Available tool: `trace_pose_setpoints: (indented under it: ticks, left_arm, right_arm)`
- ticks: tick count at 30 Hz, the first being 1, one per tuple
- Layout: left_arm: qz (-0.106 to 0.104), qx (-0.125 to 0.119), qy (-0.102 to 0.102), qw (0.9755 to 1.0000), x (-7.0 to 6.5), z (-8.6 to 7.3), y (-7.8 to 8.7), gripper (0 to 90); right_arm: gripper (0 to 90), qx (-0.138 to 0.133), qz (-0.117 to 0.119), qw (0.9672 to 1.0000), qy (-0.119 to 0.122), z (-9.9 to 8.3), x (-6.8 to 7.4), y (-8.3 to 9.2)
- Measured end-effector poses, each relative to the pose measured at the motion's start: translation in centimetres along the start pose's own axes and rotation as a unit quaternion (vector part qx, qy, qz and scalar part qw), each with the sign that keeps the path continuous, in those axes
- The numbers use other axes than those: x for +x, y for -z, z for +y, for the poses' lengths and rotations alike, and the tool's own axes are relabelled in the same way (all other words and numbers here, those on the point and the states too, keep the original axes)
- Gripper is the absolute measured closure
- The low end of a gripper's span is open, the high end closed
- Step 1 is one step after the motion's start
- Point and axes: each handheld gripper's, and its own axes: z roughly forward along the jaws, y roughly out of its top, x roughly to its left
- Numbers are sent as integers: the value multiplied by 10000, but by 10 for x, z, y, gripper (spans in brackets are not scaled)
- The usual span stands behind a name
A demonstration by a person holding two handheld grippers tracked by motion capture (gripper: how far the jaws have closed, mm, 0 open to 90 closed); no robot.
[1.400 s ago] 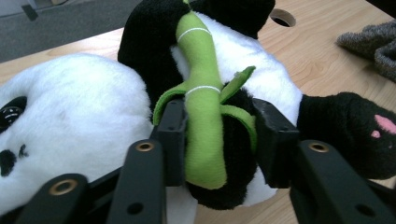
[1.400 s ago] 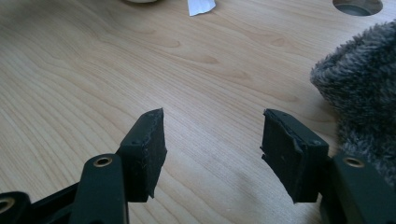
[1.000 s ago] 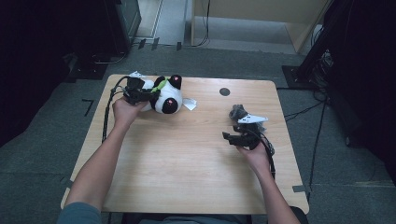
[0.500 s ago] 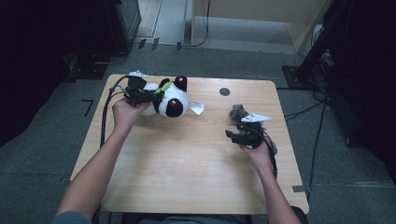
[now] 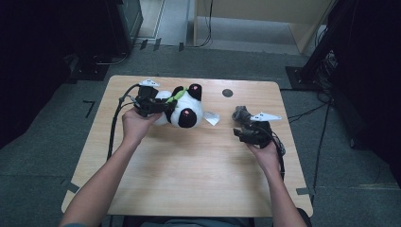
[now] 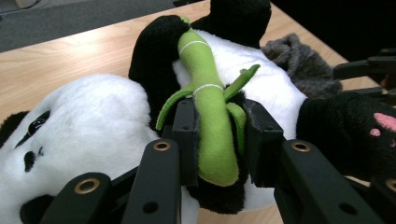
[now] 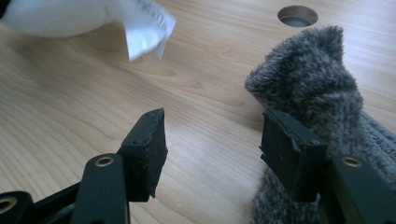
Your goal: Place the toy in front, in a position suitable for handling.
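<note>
The plush panda (image 5: 182, 109) lies on its back near the far edge of the wooden table (image 5: 198, 175), toward the person's left, its black limbs splayed and a pink-padded paw (image 6: 380, 122) turned toward the other hand. A green felt bamboo stalk (image 6: 210, 116) is sewn down its chest, with thin leaves spreading to either side. The left gripper (image 6: 217, 140) has its two black pads pressed against that stalk from both sides, so the jaws are clamped on the bamboo, with the panda's white head just to the left of the fingers and its white belly and black arms beyond their tips. In the high view the left gripper (image 5: 158, 105) sits right against the toy's near-left side, cable trailing back along the forearm. A white fabric tag (image 5: 211, 117) hangs from the panda on the side facing the right hand.

The right gripper (image 7: 210, 140) is held apart from the panda, its jaws standing partly open with bare tabletop between them. A grey knitted sock (image 7: 308, 93) lies bunched just outside the right-hand pad, touching its outer face but not gripped. Past the fingertips, the white tag (image 7: 147, 25) hangs over the wood, and a round hole (image 7: 297, 15) in the table lies farther off.
</note>
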Motion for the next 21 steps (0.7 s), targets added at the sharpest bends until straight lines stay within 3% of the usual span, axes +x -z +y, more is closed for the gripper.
trace_pose_setpoints:
  ticks: [2,14,21]
  left_arm:
    - [29,-76,8,10000,-10,-6,1,698]
    - [-78,-17,32,10000,-50,-35,-5,694]
    - [-75,-47,77,9999,-69,-53,-17,693]
  right_arm:
    - [413,-49,-45,10000,25,1,-3,0]
    - [418,-70,-172,9998,-22,8,-13,0]
    - [427,-129,-442,9989,-2,8,-20,3]
